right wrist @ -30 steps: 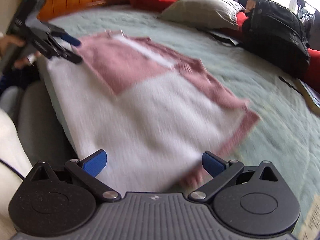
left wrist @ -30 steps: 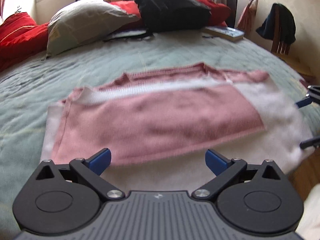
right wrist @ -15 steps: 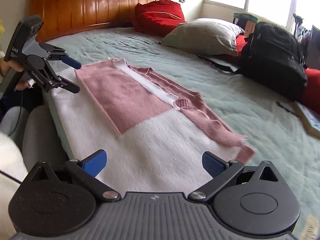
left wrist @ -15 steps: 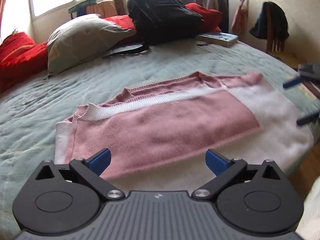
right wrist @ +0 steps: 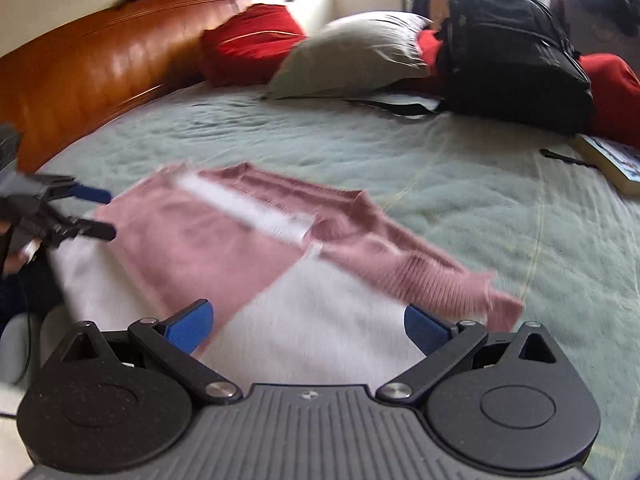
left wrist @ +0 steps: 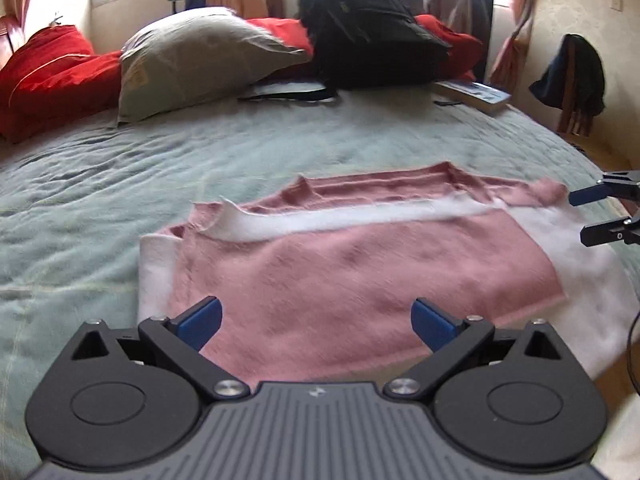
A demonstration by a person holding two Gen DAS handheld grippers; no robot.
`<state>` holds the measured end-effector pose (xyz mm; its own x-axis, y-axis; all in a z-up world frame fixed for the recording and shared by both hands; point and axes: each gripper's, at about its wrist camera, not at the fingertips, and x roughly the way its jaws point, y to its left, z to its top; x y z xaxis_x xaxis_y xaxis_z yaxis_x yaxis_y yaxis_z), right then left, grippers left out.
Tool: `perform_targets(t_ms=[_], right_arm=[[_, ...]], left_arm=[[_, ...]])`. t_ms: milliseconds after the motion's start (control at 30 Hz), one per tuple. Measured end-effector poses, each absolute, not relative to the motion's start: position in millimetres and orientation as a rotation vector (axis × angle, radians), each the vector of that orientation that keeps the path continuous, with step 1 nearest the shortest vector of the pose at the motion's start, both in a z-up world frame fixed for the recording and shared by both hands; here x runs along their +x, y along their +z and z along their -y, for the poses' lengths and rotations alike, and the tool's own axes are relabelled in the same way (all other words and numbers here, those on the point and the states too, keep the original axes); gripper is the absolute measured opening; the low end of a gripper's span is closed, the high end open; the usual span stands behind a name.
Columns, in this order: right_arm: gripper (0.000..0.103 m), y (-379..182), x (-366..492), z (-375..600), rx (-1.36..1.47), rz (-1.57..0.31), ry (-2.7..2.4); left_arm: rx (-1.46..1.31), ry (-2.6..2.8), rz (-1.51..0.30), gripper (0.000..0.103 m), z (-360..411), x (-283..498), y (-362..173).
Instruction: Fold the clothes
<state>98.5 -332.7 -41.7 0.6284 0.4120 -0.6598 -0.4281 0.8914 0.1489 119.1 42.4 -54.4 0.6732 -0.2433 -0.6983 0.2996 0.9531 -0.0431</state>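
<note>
A fuzzy pink-and-white knitted sweater (left wrist: 360,264) lies flat on the pale green quilted bedspread (left wrist: 120,184), partly folded: a rectangular pink panel sits over a white plush layer, with a ribbed white band running across it and a ribbed pink sleeve (right wrist: 432,268) stretching toward 3 o'clock in the right wrist view.

The left gripper (left wrist: 316,322) hovers over the near edge of the sweater, its blue-padded fingers spread wide apart with nothing between them. The right gripper (right wrist: 308,326) is likewise spread wide and empty, hanging above the white part of the garment. In the left wrist view the right gripper's tips show at 3 o'clock, by the sweater's edge.

At 12 o'clock on the bed sit a soft grey pillow (left wrist: 200,56), a bulky black backpack (left wrist: 372,36), and red cushions (left wrist: 52,76). A book (left wrist: 476,94) lies toward 1 o'clock. A glossy curved wooden headboard (right wrist: 80,80) rises at 10 o'clock in the right wrist view.
</note>
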Motion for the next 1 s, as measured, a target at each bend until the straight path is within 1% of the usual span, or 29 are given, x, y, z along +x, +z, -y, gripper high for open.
perform_targets(t_ms=[67, 200, 333, 500, 767, 867, 1000], right_arm=[[0.103, -48, 107, 331, -0.005, -0.778, 0.467], [0.103, -64, 110, 333, -0.013, -0.831, 0.425], [0.103, -57, 110, 334, 0.027, -0.802, 0.428], [0.103, -45, 115, 330, 0.096, -0.771, 0.47], [0.103, -34, 120, 311, 0.143, -0.781, 0.57], [0.103, -34, 121, 300, 0.155, -0.795, 0.612], [0.103, -38, 122, 284, 0.138, -0.812, 0.648]], left_arm=[[0.016, -0.293, -0.828, 0.1, -51, 130, -66], [-0.046, -0.305, -0.845, 0.1, -63, 128, -74], [-0.041, -0.326, -0.843, 0.1, -64, 122, -58], [-0.097, -0.349, -0.92, 0.1, -73, 127, -71], [-0.12, -0.331, -0.885, 0.1, -97, 128, -35], [-0.206, -0.29, -0.917, 0.1, -122, 141, -37], [-0.4, -0.302, -0.975, 0.098, -156, 156, -52]])
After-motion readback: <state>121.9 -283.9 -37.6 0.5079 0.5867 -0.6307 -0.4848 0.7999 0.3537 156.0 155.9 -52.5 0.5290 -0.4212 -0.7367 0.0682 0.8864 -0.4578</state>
